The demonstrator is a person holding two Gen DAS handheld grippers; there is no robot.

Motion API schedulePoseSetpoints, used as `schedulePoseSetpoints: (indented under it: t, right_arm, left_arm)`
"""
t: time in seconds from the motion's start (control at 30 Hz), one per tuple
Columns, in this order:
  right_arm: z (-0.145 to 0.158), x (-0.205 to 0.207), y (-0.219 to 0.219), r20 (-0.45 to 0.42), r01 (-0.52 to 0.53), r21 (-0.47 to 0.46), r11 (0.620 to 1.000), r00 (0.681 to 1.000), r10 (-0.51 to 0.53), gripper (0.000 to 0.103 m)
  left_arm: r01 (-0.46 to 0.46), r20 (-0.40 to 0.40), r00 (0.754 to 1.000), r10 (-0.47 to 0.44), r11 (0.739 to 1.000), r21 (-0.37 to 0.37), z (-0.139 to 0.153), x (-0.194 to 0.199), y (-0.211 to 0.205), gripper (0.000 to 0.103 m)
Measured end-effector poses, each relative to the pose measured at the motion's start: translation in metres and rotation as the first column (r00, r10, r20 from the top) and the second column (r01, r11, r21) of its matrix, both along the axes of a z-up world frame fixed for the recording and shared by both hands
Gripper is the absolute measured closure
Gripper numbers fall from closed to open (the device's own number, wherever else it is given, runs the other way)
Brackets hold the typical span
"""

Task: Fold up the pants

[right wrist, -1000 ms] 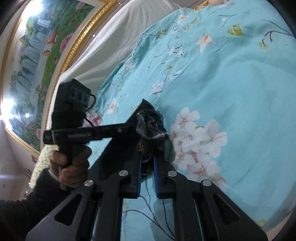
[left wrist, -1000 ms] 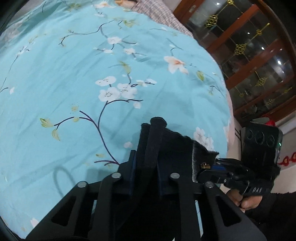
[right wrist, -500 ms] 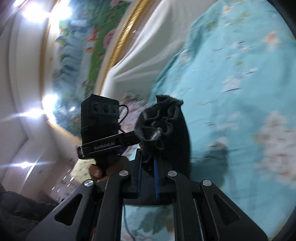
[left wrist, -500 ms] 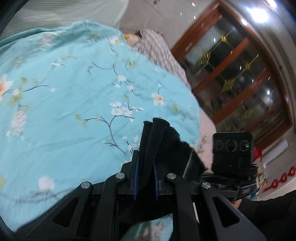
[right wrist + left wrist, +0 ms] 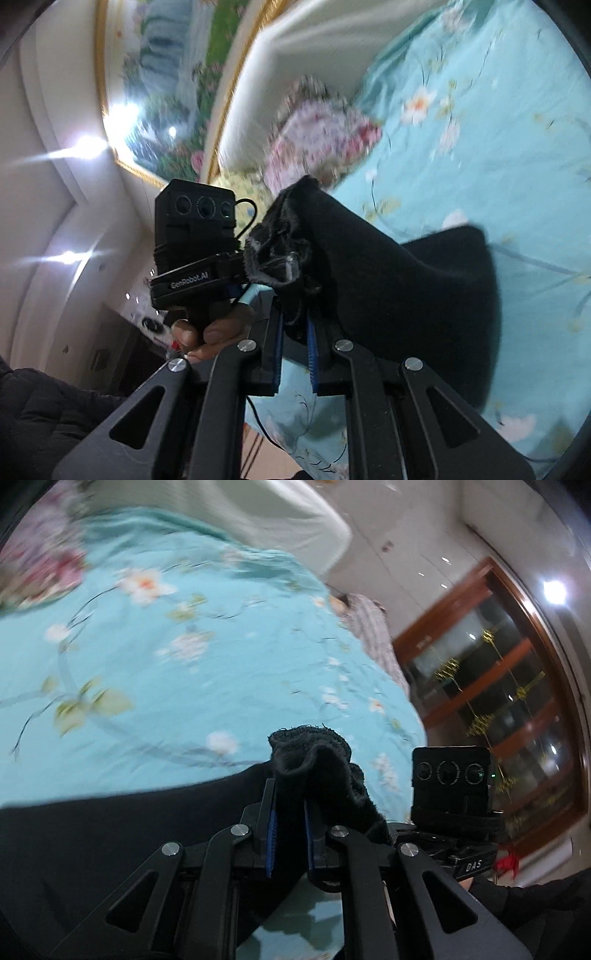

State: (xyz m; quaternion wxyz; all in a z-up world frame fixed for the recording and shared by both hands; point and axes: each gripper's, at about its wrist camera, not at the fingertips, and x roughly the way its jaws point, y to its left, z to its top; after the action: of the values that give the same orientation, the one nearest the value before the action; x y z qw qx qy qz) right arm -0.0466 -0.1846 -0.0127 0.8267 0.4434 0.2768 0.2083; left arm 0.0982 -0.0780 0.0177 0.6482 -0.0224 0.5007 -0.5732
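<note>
A turquoise floral bedspread [image 5: 155, 686] fills the upper left of the left-wrist view and the right half of the right-wrist view, streaked with motion blur; a second ago both cameras looked down on it from close by, and now both have tipped up to take in the white padded headboard [image 5: 280, 520], a rose-print pillow [image 5: 317, 136] at centre frame, a gilt-framed landscape painting [image 5: 162, 81] at upper left and a glazed wooden cabinet [image 5: 491, 686] at right. The black pants [image 5: 413, 295], matte outside and fleecy within, now spread in a broad dark sheet across the lower left of the left-wrist view and hang bag-like at centre right of the other, where before only a small bunched edge showed; the lift seems meant to shake the garment straight before any fold is laid. The left gripper [image 5: 290, 840] has its blue-padded jaws nearly closed on a bunched ribbed hem. The right gripper [image 5: 295, 354] likewise pinches a crumpled fuzzy edge, jaws almost together.
</note>
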Motion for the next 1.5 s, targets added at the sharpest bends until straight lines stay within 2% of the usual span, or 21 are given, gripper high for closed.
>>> schedulePoseSetpoints:
  t: [0.33, 0.53, 0.6, 0.67, 0.8, 0.87, 0.93, 1.0, 1.17, 1.3, 1.33, 1.5]
  right_arm:
    - [-0.038, 0.032, 0.024, -0.159, -0.091, -0.065, 0.994, 0.984, 0.079, 0.089]
    - [-0.044, 0.035, 0.034, -0.218, -0.125, -0.130, 0.984, 0.971, 0.095, 0.088]
    - [-0.043, 0.036, 0.036, -0.223, -0.140, -0.127, 0.982, 0.969, 0.109, 0.082]
    - [-0.041, 0.038, 0.039, -0.219, -0.151, -0.121, 0.981, 0.968, 0.122, 0.071]
    - [-0.033, 0.039, 0.046, -0.216, -0.176, -0.156, 0.972, 0.966, 0.140, 0.063]
    - [-0.027, 0.038, 0.049, -0.208, -0.189, -0.162, 0.969, 0.966, 0.153, 0.062]
    - [-0.023, 0.039, 0.052, -0.203, -0.200, -0.167, 0.965, 0.965, 0.165, 0.062]
    - [-0.019, 0.040, 0.055, -0.203, -0.210, -0.172, 0.962, 0.964, 0.174, 0.061]
    - [-0.005, 0.042, 0.058, -0.180, -0.226, -0.192, 0.955, 0.965, 0.192, 0.061]
    - [0.008, 0.051, 0.064, -0.154, -0.235, -0.214, 0.948, 0.967, 0.205, 0.061]
    - [0.012, 0.056, 0.067, -0.145, -0.243, -0.222, 0.944, 0.966, 0.215, 0.061]
    - [0.020, 0.075, 0.084, -0.141, -0.287, -0.265, 0.921, 0.956, 0.257, 0.061]
  left_arm:
    - [-0.120, -0.073, 0.989, 0.126, 0.989, 0.084, -0.054, 0.014, 0.030, 0.094]
    - [-0.165, -0.083, 0.981, 0.173, 0.982, 0.096, -0.062, 0.013, 0.045, 0.093]
    - [-0.181, -0.085, 0.978, 0.189, 0.979, 0.095, -0.063, 0.013, 0.051, 0.092]
    - [-0.209, -0.075, 0.973, 0.217, 0.973, 0.098, -0.061, 0.013, 0.060, 0.090]
    - [-0.283, -0.069, 0.955, 0.290, 0.955, 0.091, -0.058, 0.012, 0.079, 0.079]
    - [-0.323, -0.068, 0.942, 0.329, 0.942, 0.088, -0.056, 0.011, 0.092, 0.072]
    - [-0.359, -0.064, 0.929, 0.365, 0.929, 0.086, -0.053, 0.011, 0.102, 0.056]
    - [-0.398, -0.047, 0.915, 0.402, 0.914, 0.076, -0.047, 0.008, 0.114, 0.051]
    - [-0.474, -0.020, 0.879, 0.476, 0.878, 0.075, -0.037, 0.000, 0.142, 0.044]
    - [-0.559, -0.002, 0.828, 0.561, 0.825, 0.081, -0.032, -0.006, 0.171, 0.037]
    - [-0.589, 0.008, 0.807, 0.591, 0.804, 0.085, -0.031, -0.009, 0.182, 0.036]
    - [-0.681, 0.021, 0.731, 0.683, 0.726, 0.094, -0.028, -0.018, 0.222, 0.036]
